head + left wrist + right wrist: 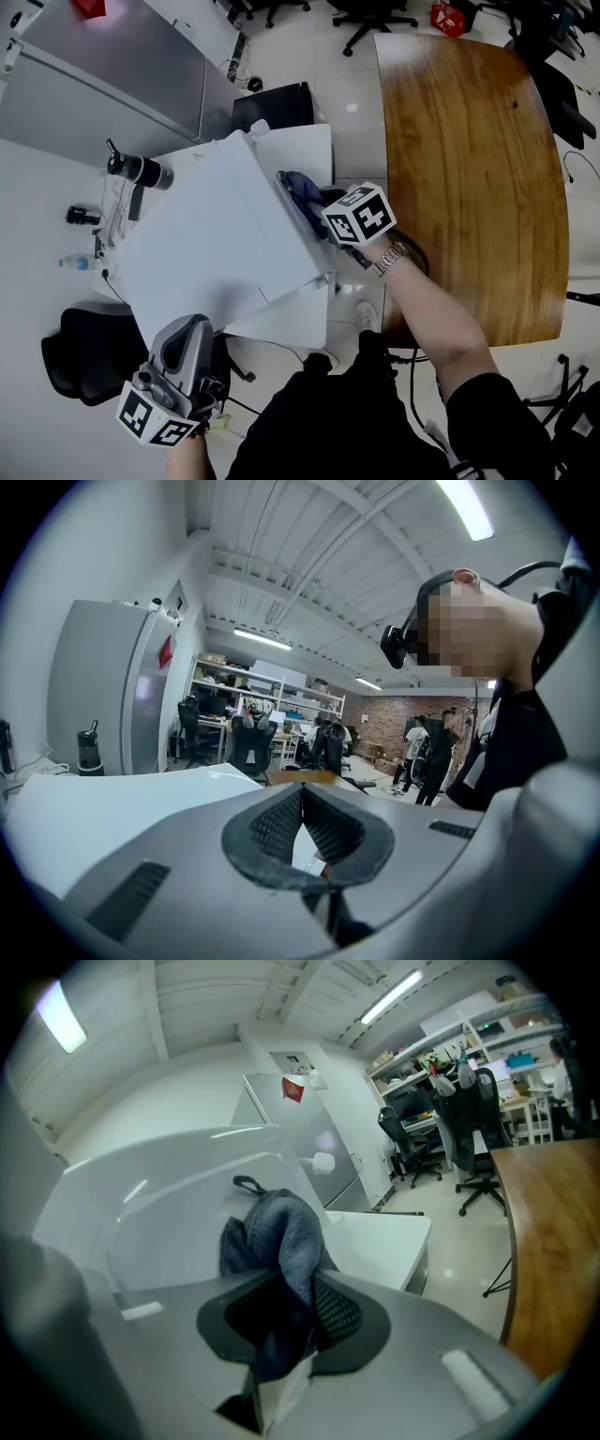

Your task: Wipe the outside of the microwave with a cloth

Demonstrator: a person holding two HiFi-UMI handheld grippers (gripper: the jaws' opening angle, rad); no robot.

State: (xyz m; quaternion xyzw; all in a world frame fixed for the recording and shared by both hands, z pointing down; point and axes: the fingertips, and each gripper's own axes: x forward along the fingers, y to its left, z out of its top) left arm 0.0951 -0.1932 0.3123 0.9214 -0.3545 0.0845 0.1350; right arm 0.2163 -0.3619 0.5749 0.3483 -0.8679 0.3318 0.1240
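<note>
Head view, left to right: a black bottle [141,170] stands just beside the far left corner of the white microwave [206,248]. The left gripper [192,328] is near the microwave's near left corner, its jaws closed together with nothing between them. On the microwave's right side wall, the blue-grey cloth [298,190] lies bunched against the panel, clamped in the jaws of the right gripper [319,208]. A wooden table [469,169] stands right of the microwave.

A smooth, white casing is shown by the microwave [211,248]; the cloth [281,1232] is made of soft blue-grey fabric; the table [469,169] is finished in glossy varnished wood.
</note>
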